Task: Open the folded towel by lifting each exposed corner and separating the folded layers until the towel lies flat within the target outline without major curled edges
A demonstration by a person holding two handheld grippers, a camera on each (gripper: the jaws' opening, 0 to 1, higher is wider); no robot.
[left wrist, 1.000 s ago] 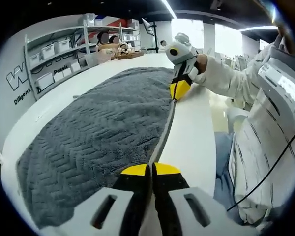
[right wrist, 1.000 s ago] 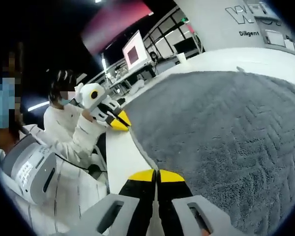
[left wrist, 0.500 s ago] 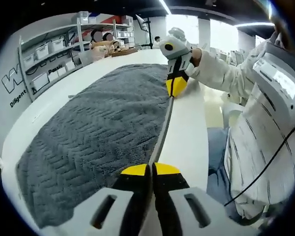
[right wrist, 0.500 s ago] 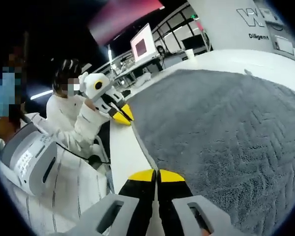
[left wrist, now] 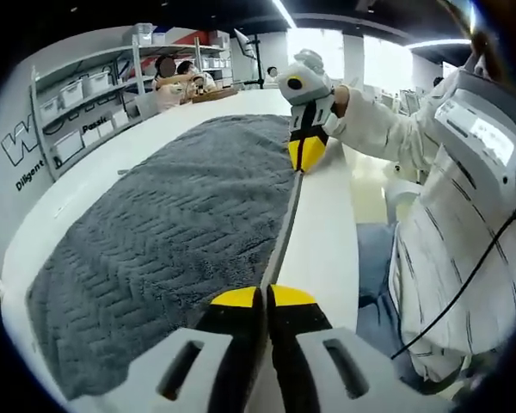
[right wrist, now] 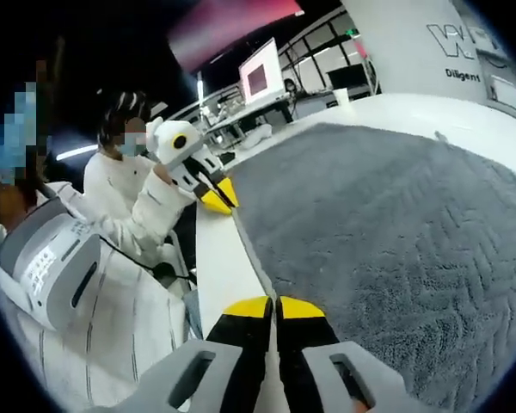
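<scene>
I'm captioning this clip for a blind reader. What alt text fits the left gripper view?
A grey towel lies spread on a white table, its near edge pinched in the shut left tongs at the bottom. Farther along that edge, the right tongs, held by a person in a white sleeve, grip it too.

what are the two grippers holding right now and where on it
Both hold the grey towel by its near long edge: left gripper at one end, right gripper at the other.

"Diligent" on white wall (left wrist: 17, 163), beneath large "W"
</scene>
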